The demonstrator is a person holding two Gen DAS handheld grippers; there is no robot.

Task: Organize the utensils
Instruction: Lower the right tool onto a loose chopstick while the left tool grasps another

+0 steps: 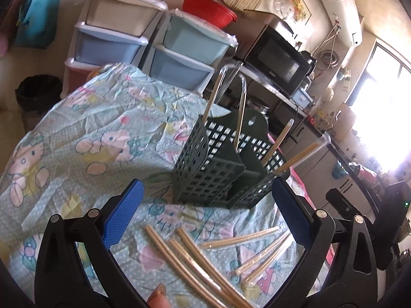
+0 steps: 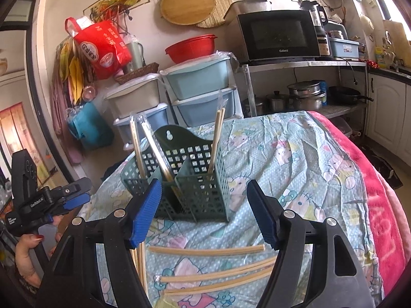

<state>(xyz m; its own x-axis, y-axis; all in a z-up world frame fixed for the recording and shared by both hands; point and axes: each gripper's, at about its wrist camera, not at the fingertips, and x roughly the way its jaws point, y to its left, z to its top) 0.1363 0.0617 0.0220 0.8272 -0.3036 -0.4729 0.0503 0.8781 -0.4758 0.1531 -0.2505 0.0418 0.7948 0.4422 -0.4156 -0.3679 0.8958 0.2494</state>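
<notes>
A dark green perforated utensil basket (image 1: 221, 169) (image 2: 190, 179) stands on the cartoon-print cloth, with several plastic-wrapped chopstick pairs (image 1: 240, 110) (image 2: 217, 138) upright in its compartments. More wrapped chopstick pairs (image 1: 195, 259) (image 2: 213, 269) lie flat on the cloth in front of it. My left gripper (image 1: 205, 218) hovers open above the loose chopsticks, just short of the basket. My right gripper (image 2: 205, 215) is open too, nothing between its blue pads (image 2: 145, 215), over the same pile. The left gripper (image 2: 74, 197), held by a hand, shows at the left edge of the right wrist view.
The table's cloth (image 2: 308, 159) has a pink blanket (image 2: 385, 218) along its right side. Behind stand plastic drawer units (image 2: 200, 87), a red basin (image 2: 191, 47), a microwave (image 2: 280, 34) on a metal shelf with pots (image 2: 305, 97), and a black bin (image 1: 38, 95).
</notes>
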